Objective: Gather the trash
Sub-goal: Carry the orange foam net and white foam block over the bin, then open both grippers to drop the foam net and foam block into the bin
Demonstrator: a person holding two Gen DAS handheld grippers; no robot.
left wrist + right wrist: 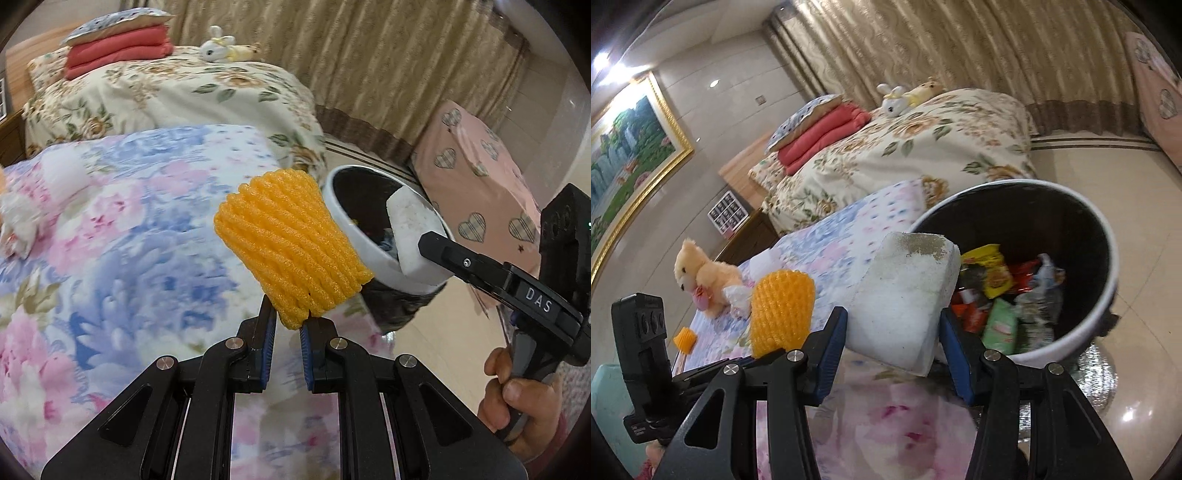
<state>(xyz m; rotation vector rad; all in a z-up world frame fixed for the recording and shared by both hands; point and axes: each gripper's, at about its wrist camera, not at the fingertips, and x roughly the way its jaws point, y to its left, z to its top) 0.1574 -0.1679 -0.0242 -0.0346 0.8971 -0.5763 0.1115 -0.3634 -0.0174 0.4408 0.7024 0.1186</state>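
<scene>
My left gripper (287, 325) is shut on an orange foam fruit net (291, 243) and holds it above the floral bedspread, just left of the trash bin (354, 236). My right gripper (890, 328) is shut on a white foam block (905, 299) and holds it at the bin's near rim (1071, 336). The bin is white with a black liner and holds several wrappers (993, 277). The right gripper with its block (413, 225) shows over the bin in the left wrist view. The orange net (781, 310) shows at the left in the right wrist view.
A second small orange net (685, 339), white tissue (738, 293) and a teddy bear (698, 273) lie on the near bed (849, 236). A second bed (923, 147) with folded red blankets stands behind. A pink covered box (476, 173) stands right of the bin.
</scene>
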